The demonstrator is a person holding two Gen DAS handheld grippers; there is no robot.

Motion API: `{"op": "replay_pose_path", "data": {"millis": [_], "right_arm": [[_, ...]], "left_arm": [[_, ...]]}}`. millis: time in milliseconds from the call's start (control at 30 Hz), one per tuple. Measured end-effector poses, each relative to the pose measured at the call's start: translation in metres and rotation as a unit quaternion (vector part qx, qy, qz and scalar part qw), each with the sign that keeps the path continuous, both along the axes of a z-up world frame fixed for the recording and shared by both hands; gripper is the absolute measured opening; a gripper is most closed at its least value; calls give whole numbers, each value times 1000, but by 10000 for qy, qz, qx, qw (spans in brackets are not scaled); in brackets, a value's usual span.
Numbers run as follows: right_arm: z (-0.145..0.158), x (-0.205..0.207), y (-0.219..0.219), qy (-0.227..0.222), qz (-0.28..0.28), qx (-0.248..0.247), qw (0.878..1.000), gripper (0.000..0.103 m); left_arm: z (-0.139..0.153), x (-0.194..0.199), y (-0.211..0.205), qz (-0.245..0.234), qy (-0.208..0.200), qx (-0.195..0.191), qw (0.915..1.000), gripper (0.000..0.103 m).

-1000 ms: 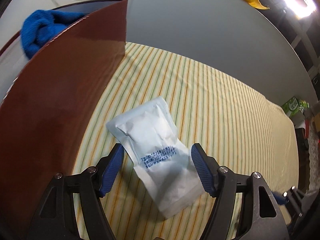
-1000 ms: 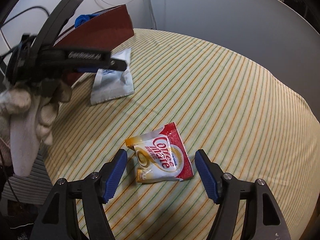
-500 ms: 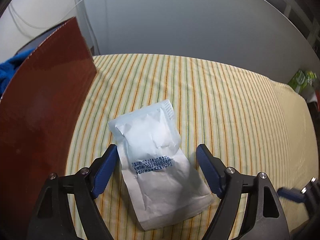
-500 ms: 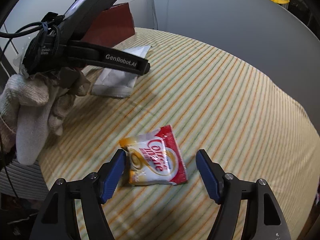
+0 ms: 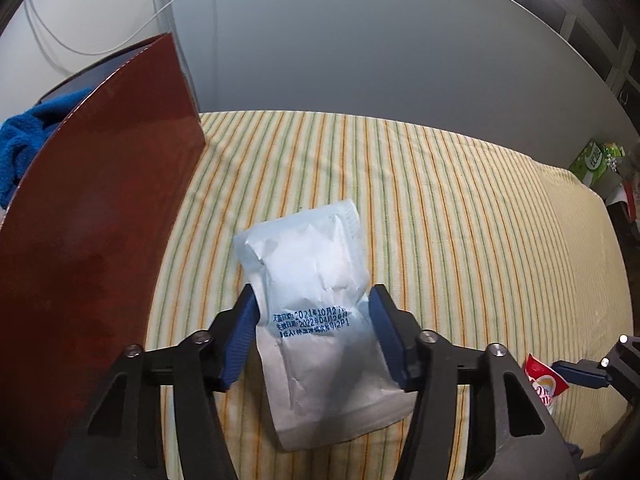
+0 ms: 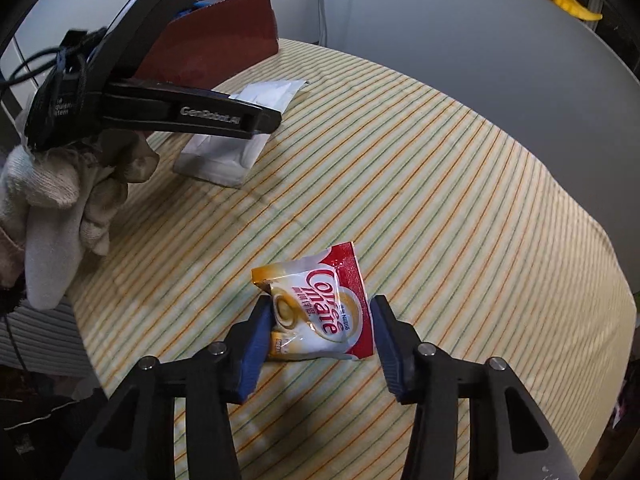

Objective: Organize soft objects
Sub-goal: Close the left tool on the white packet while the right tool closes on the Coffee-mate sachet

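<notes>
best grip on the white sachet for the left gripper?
Pinch the white sachet across its narrow width, at the printed date band, coming from its near end along its length. It lies flat, and the left gripper already straddles both long edges there.

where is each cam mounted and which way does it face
Left wrist: on the left tool, looking forward over the white packet toward the brown box.
Right wrist: on the right tool, facing the coffee creamer packet; gloved left hand shows.
Both views show both packets, box, striped cloth.
</notes>
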State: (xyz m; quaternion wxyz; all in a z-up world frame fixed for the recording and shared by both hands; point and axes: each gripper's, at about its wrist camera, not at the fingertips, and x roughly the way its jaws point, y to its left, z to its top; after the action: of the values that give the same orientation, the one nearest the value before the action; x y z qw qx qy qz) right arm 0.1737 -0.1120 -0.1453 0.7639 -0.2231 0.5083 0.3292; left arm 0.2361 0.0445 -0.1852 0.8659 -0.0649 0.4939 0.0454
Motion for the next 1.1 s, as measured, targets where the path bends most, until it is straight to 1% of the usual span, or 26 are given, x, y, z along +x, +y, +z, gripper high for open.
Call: {"op": "replay_pose_path", "data": {"millis": [67, 133, 200, 300, 467, 633, 767, 800, 900, 1100], "right_arm": [[2, 3, -2, 55, -11, 76, 10000, 41], [4, 3, -4, 95, -15, 175, 9998, 32], [5, 4, -8, 174, -40, 257, 9995, 31], [5, 4, -10, 173, -85, 331, 9993, 29], [8, 3, -10, 173, -181, 448, 9987, 27], [13, 3, -18, 190, -315, 642, 9973, 24], [18, 6, -22, 167, -386, 755, 9963, 21], [19, 7, -23, 163, -408, 765, 9961, 6], [18, 12, -25, 181, -471, 817, 9954, 6], [16, 16, -16, 124, -466, 809, 9956, 5]], "left_arm": [[-1, -1, 5, 8, -12, -77, 10000, 48], [-1, 0, 12, 23, -35, -143, 9999, 45], [1, -2, 12, 21, -64, -183, 9998, 43], [5, -8, 22, 31, -102, -227, 9997, 42], [5, -9, 20, 41, -140, -356, 9993, 39], [13, -18, 23, 55, -187, -500, 9986, 38], [21, -25, 20, -15, -263, -498, 9984, 38], [23, -26, 19, -36, -275, -483, 9984, 38], [26, -29, 16, -107, -286, -457, 9985, 38], [29, -31, 10, -95, -352, -433, 9984, 38]]}}
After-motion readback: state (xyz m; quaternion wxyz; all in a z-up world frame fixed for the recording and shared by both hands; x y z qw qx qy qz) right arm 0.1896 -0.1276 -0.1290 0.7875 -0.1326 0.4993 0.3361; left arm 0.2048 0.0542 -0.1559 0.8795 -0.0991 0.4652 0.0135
